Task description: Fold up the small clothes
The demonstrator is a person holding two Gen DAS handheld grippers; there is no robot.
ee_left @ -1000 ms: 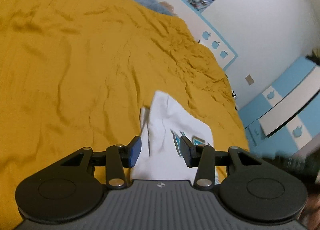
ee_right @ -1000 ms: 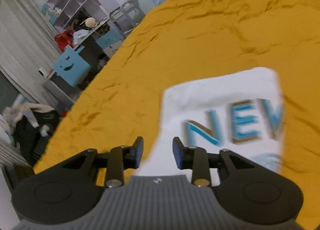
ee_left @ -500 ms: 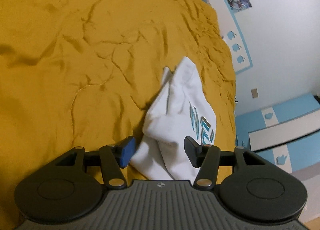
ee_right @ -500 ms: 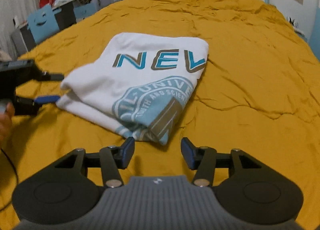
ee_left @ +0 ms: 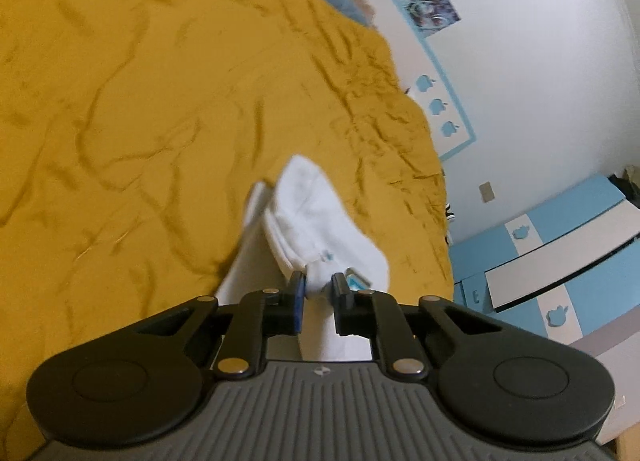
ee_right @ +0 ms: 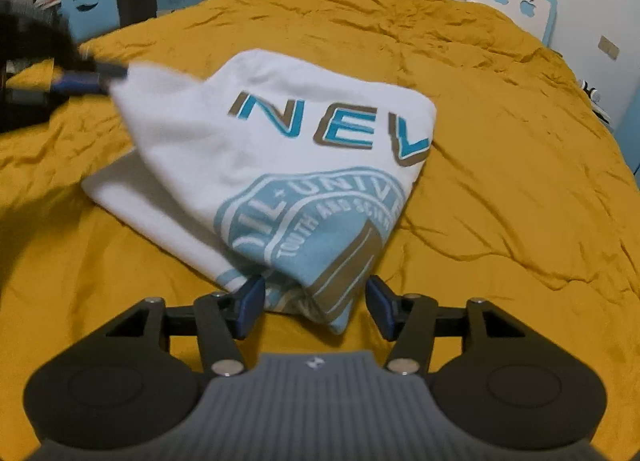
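Showing teal print, folded white shirt [ee_right: 280, 149]

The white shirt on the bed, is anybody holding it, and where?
Yes. The left gripper pinches a corner of the white shirt, lifting that side. The right gripper is open around the near corner, not gripping.

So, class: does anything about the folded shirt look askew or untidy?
Yes. The white T-shirt lies skewed on the yellow bedspread; the left gripper pinches one corner up, exposing an uneven under-layer.
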